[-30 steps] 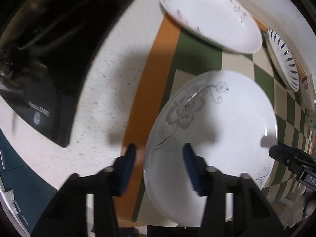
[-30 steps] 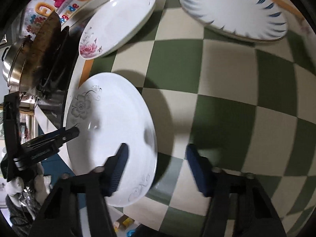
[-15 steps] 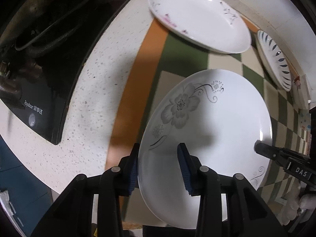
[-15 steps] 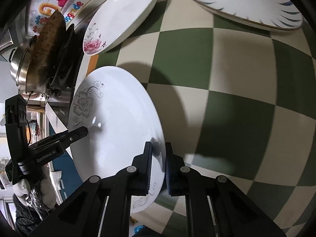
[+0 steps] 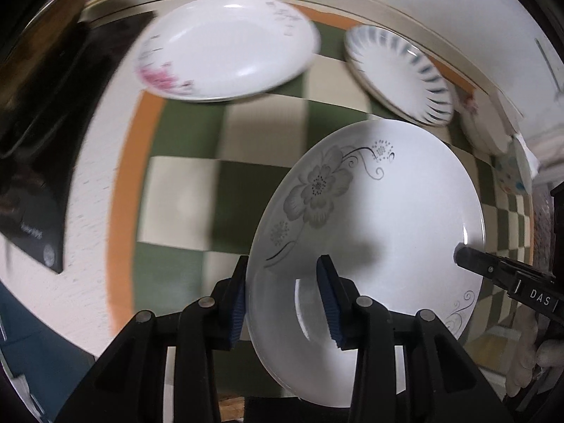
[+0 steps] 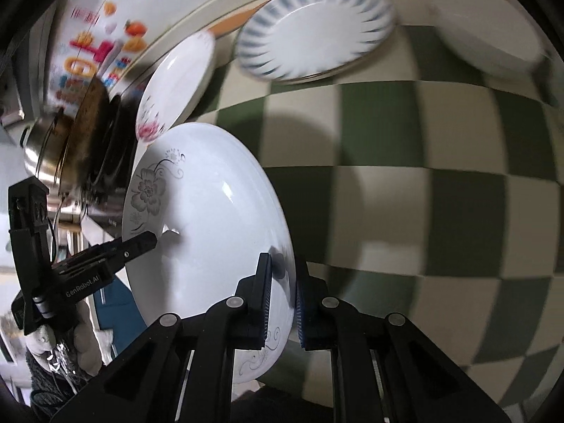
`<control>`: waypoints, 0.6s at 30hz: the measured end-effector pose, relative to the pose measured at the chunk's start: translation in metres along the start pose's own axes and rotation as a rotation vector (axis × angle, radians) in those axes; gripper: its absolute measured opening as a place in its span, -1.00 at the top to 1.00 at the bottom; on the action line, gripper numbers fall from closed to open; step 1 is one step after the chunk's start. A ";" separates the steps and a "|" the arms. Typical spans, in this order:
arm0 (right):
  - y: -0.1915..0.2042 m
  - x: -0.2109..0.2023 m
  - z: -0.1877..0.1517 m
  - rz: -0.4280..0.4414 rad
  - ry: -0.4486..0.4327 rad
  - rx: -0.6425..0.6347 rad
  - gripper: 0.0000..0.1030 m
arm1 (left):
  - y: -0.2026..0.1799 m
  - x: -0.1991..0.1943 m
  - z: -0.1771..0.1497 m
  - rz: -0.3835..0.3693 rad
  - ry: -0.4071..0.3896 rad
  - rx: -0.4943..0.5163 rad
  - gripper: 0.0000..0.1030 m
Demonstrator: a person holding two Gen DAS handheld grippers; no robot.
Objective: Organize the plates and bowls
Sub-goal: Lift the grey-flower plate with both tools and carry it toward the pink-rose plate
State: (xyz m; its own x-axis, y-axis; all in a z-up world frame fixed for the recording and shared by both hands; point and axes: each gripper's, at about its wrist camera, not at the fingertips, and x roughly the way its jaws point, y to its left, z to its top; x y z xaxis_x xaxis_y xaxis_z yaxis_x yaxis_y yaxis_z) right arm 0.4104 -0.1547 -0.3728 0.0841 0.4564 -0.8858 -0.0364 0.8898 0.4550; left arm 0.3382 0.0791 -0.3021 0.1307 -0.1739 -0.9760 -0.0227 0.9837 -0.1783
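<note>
A white plate with a grey flower (image 5: 380,211) is held in the air above the checked mat, tilted. My left gripper (image 5: 283,299) is shut on its near left rim. My right gripper (image 6: 283,299) is shut on its opposite rim; the plate (image 6: 211,211) fills the left of the right wrist view. A white plate with a pink flower (image 5: 225,46) lies at the back left of the mat. A plate with blue petal marks (image 5: 398,74) lies at the back right; it also shows in the right wrist view (image 6: 313,35).
A green and cream checked mat (image 5: 183,194) with an orange border covers the counter. A black cooktop (image 5: 35,112) lies at the left, with a steel pot (image 6: 49,148) on it. A plain white dish (image 6: 483,28) and a dotted bowl (image 5: 514,172) stand at the right.
Both grippers closed on the grey-flower plate's rims and lifted it off the mat, tilting it. The views swung up towards the back wall.
</note>
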 end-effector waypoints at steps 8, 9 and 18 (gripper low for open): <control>-0.073 -0.023 -0.018 -0.009 -0.029 0.103 0.73 | -0.047 0.026 0.013 -0.016 0.041 0.094 0.32; -0.078 -0.022 -0.019 -0.010 -0.031 0.111 0.73 | -0.052 0.029 0.014 -0.016 0.047 0.101 0.32; -0.103 -0.009 -0.018 -0.024 -0.018 0.152 0.73 | -0.064 0.052 0.016 -0.001 0.099 0.125 0.32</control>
State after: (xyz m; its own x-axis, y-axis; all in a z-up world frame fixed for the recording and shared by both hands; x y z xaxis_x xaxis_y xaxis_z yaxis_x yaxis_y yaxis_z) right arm 0.3958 -0.2507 -0.4134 0.1010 0.4335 -0.8955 0.1169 0.8887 0.4433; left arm 0.3624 0.0077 -0.3395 0.0324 -0.1728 -0.9844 0.1022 0.9804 -0.1687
